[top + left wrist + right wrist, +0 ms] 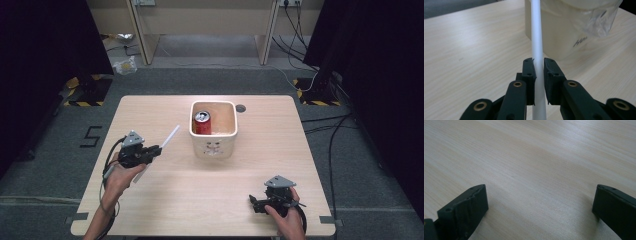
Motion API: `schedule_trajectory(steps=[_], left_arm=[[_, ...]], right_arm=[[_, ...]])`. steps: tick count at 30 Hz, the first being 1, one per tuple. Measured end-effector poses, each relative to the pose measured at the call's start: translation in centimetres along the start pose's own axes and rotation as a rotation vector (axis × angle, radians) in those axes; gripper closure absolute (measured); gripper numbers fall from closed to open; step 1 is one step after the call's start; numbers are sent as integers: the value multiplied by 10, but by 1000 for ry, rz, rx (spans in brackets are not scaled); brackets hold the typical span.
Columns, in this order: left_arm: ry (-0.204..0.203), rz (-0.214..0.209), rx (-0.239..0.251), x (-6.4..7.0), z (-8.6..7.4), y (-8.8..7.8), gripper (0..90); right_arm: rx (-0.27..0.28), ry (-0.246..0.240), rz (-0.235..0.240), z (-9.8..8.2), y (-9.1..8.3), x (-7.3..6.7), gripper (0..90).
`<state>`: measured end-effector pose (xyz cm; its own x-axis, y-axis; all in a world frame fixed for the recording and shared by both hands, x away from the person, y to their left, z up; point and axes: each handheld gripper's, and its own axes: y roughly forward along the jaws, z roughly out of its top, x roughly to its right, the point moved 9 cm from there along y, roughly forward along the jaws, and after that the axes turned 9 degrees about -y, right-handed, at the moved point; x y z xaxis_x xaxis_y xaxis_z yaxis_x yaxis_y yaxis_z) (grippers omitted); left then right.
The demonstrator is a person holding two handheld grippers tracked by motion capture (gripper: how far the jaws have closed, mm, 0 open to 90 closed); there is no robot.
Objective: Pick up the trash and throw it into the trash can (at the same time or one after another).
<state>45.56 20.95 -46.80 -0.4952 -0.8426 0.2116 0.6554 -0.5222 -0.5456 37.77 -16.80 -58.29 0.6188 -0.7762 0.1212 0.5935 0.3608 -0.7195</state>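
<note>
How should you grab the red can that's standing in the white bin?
Probably from straight above. The red can stands upright in the left corner of the white bin, so the walls block a sideways reach. Close the jaws across its round body just under the silver top, from the side away from the wall. The right gripper is open and free; the left gripper holds the white tube.

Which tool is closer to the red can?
The left tool is closer. It holds a white stick just left of the tub, where the red can stands. The right tool sits open, farther away, near the table's front right corner.
</note>
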Motion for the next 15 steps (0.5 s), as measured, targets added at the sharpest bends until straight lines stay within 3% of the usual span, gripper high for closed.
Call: schedule_trajectory(steps=[3, 15], left_arm=[[19, 6, 12, 2, 11, -4, 793], [58, -67, 63, 28, 61, -8, 793]], right_arm=[[0, 0, 0, 0, 0, 0, 3], [1, 1, 0, 0, 0, 0, 3]])
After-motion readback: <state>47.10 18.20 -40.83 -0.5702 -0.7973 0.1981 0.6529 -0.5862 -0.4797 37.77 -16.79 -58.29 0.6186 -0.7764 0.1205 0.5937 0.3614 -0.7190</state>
